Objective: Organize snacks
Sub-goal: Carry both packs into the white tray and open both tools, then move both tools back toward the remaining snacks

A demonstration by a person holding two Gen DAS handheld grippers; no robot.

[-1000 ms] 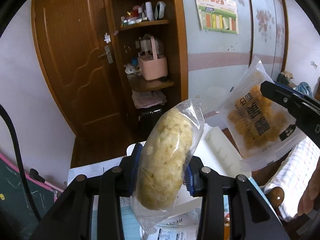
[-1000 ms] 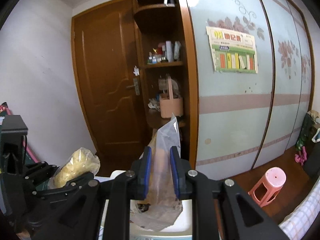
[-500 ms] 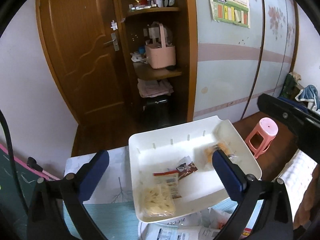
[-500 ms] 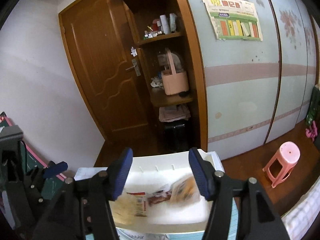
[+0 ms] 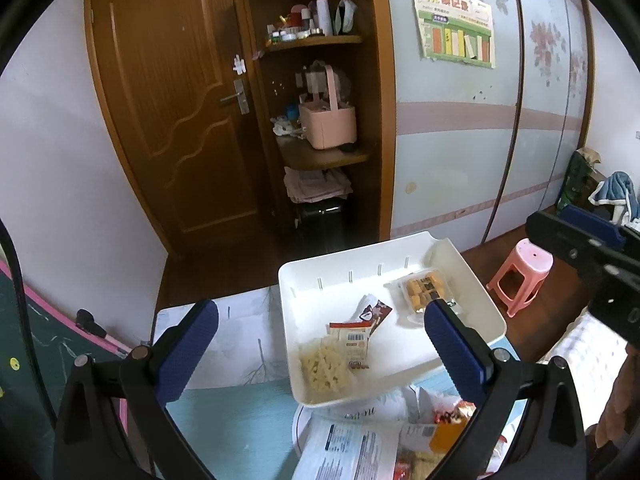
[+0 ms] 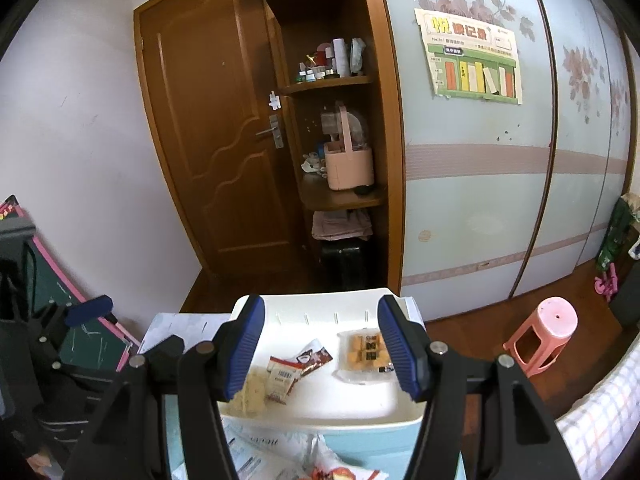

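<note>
A white tray (image 5: 476,280) sits on the table beneath both grippers. In it lie a pale yellow snack bag (image 5: 324,368) at the near left, two small packets (image 5: 352,336) in the middle and an orange snack bag (image 5: 420,290) at the right. My left gripper (image 5: 320,320) hangs above the tray, wide open and empty. The right gripper (image 6: 320,312) is also open with nothing between its pads; under it I see the tray's rim (image 6: 340,420), the yellow bag (image 6: 252,392) and the orange bag (image 6: 366,354).
A pile of loose snack packets (image 5: 400,432) lies on the teal tablecloth (image 5: 240,420) in front of the tray. A pink stool (image 5: 520,280) stands on the floor to the right. A chalkboard (image 5: 32,340) leans at the left. Checked fabric (image 6: 600,408) fills the right edge.
Both grippers opened and let go of their bags. The yellow bag and the orange bag now lie in the tray, and both grippers tilted down over it.
</note>
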